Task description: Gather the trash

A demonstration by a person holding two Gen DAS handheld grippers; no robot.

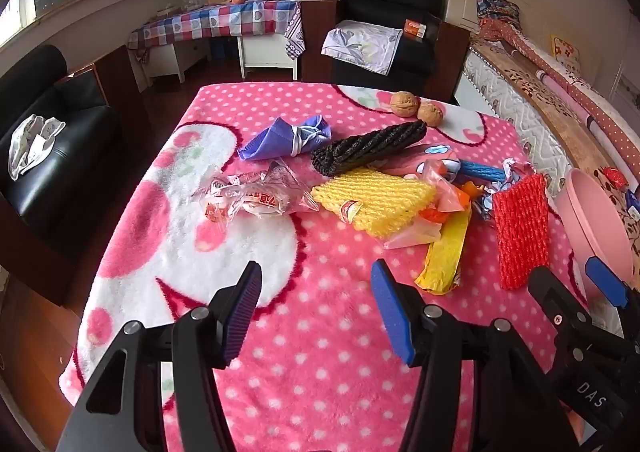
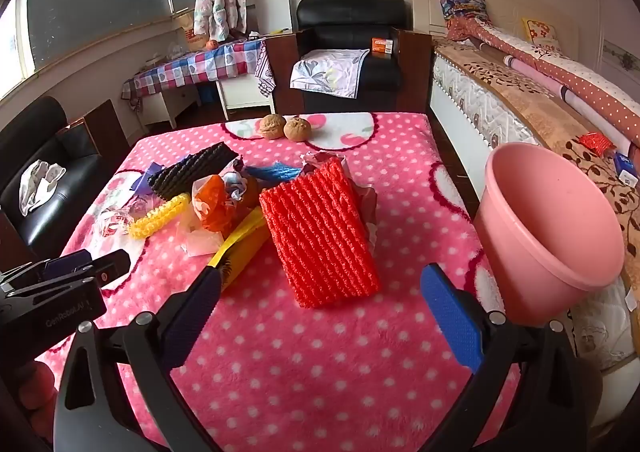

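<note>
The left gripper [image 1: 316,308] hovers over the pink polka-dot blanket [image 1: 320,372] with its jaws spread wide and nothing between them. Ahead of its left finger lies a clear crinkled wrapper [image 1: 248,196], with a purple cloth bundle [image 1: 286,138] beyond. Ahead of its right finger sit a yellow foam net [image 1: 376,200], a black foam net [image 1: 368,148] and a yellow wrapper [image 1: 444,252]. The right gripper [image 2: 320,304] is also wide open and empty; the red foam net [image 2: 320,236] lies flat just ahead, between its fingers. Two walnuts [image 2: 286,127] rest far beyond. A tilted pink bucket [image 2: 560,236] stands right of the right finger, at the blanket's edge.
</note>
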